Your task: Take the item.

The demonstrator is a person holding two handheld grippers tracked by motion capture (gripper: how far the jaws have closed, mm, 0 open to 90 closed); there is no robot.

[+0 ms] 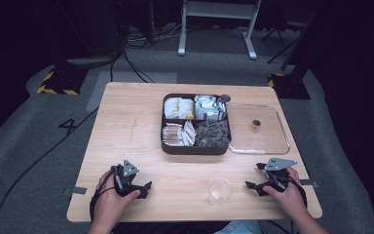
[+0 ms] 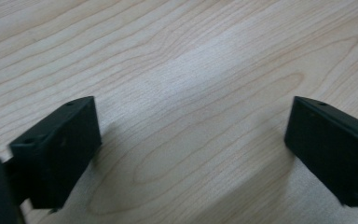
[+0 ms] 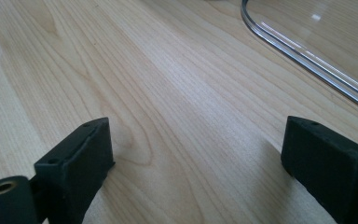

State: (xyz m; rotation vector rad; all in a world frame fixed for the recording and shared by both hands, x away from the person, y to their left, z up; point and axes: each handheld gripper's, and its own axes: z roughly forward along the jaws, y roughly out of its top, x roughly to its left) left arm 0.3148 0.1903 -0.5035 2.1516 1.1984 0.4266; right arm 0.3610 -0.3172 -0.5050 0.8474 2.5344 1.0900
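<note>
Wooden table (image 1: 141, 126) under both grippers | left gripper (image 2: 191, 154) released, empty | right gripper (image 3: 196, 168) released, empty; clear plastic cup (image 1: 219, 190) just beside it | dark four-compartment tray (image 1: 195, 148) ahead | step: probably pre-reach; next needs an approach.

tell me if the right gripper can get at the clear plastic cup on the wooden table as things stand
Probably yes. The right gripper is open, and the clear plastic cup stands upright just to its left on the wooden table, with bare wood between them. The brown compartment box sits farther back, out of the way.
</note>
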